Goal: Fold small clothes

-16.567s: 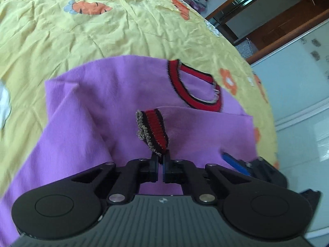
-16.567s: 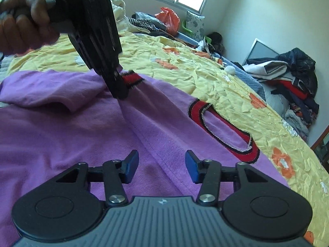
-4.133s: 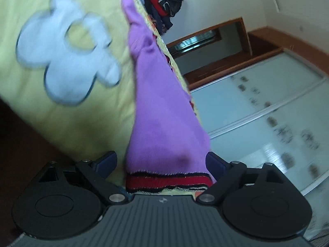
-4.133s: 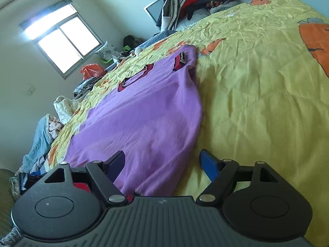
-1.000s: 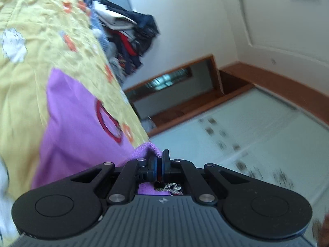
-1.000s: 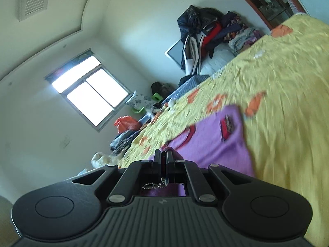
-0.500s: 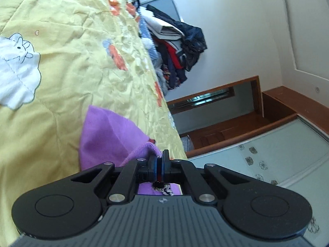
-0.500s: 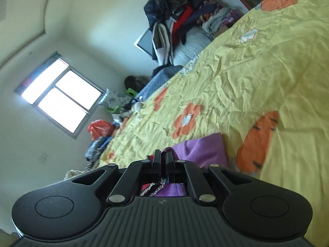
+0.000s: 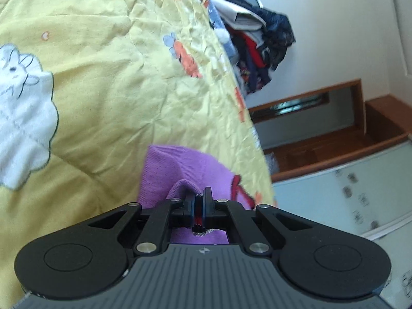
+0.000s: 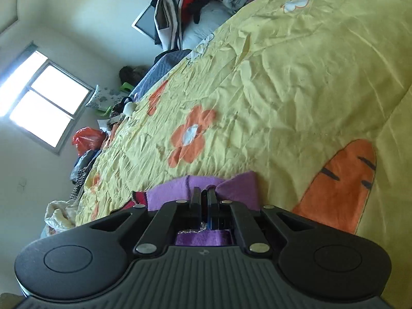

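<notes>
1. Left gripper (image 9: 198, 200): jaws were clenched on the red-and-black ribbed hem (image 9: 197, 219) of the purple sweater (image 9: 180, 170), with only a thin strip of trim showing between the 2 pads. A frayed silver edge of that trim hung just below the pinch.

2. Right gripper (image 10: 203, 200): jaws were clamped tight on another part of the same purple sweater (image 10: 231, 188), fabric bunched around both fingers and a bit of glittery trim visible beneath them.

3. Purple sweater: lay on the yellow bedspread (image 9: 103, 77), doubled over itself near the grippers; a stretch of red-and-black neckline (image 9: 235, 186) showed to the right of the left gripper, and a red ribbed piece (image 10: 139, 197) showed left of the right gripper.

4. Yellow bedspread: wrinkled, printed with a white rabbit (image 9: 23, 113), an orange flower (image 10: 191, 136) and a large carrot (image 10: 342, 180).

5. Surroundings: clothes pile (image 10: 190, 0) heaped at the far end of the bed; window (image 10: 41, 100) bright; red plastic bag (image 10: 86, 140) beside the bed.
</notes>
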`<state>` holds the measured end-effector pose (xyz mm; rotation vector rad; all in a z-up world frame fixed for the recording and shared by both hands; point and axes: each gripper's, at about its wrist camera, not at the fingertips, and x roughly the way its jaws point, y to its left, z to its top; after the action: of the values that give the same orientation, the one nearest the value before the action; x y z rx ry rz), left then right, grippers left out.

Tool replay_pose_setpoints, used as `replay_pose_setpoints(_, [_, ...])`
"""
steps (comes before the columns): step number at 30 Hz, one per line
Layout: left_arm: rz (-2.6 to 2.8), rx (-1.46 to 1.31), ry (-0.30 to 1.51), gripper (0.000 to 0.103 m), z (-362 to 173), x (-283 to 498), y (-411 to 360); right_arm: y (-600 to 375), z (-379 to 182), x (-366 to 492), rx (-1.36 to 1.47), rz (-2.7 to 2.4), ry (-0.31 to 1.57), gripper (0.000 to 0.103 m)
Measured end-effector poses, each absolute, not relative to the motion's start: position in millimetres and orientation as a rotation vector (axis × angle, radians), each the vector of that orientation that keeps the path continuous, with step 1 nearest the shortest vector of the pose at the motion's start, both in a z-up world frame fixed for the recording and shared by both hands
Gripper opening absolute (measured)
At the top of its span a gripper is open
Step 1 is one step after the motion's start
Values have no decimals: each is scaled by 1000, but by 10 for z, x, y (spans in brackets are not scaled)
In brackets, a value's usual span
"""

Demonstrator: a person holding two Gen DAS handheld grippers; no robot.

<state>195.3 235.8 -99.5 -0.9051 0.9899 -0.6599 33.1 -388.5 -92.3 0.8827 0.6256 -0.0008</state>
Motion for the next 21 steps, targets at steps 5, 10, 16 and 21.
replay_pose_setpoints(5, [-650,-867,909,87,-776,1849,2530,-3796,-731,166,813,32,615,41])
replay_pose_setpoints(10, [-698,-706,940,92,-484,1290,2658,-3626,-398,-407,604,42,588,76])
replay_pose_setpoints(16, [-743,-605,1093,94,-721,388,2729,-3626,-576,-1386,618,41,614,76])
replay_pose_setpoints(21, [-733,-690,1074,96,-797,320,2715,-3594,-854,-1625,739,108,622,75])
